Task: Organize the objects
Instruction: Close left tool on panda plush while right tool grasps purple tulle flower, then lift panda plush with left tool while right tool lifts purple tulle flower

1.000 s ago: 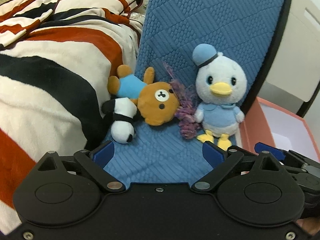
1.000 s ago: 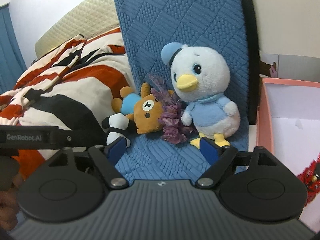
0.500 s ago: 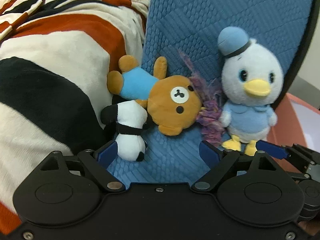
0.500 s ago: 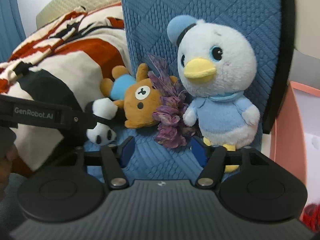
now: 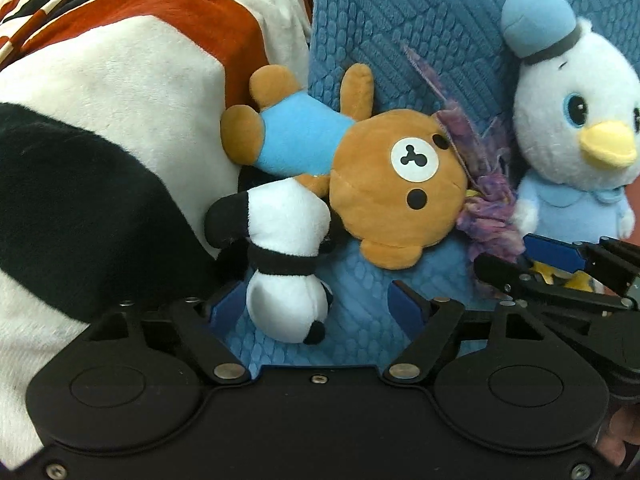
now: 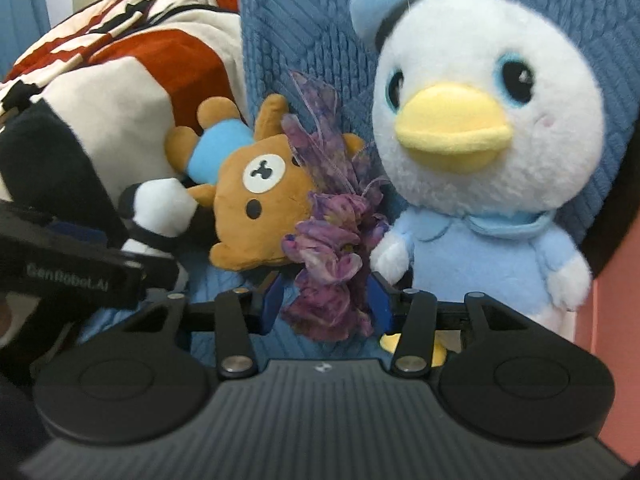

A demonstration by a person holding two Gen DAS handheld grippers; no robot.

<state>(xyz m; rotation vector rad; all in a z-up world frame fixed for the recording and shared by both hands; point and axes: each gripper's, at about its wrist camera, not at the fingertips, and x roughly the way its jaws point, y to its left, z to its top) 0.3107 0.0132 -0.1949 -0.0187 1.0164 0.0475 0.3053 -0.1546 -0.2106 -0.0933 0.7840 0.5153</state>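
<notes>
Both jaws have just been closing. The left hand-held gripper (image 5: pixel 316 308) straddles the upside-down panda plush (image 5: pixel 286 264), pads not touching yet. The right hand-held gripper (image 6: pixel 326 304) brackets the purple fabric flower (image 6: pixel 332 248), grip unclear. Both sit on the blue cushion (image 5: pixel 420 20), look soft, light and squashy; I'd pinch mid-body.

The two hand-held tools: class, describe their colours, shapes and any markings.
Left tool: smooth black body, two round discs, black linkage arms with silver rivets, blue pads. Right tool: ribbed dark-grey body, same discs and blue pads. White "GenRobot.AI" lettering marks the left tool's side.
</notes>
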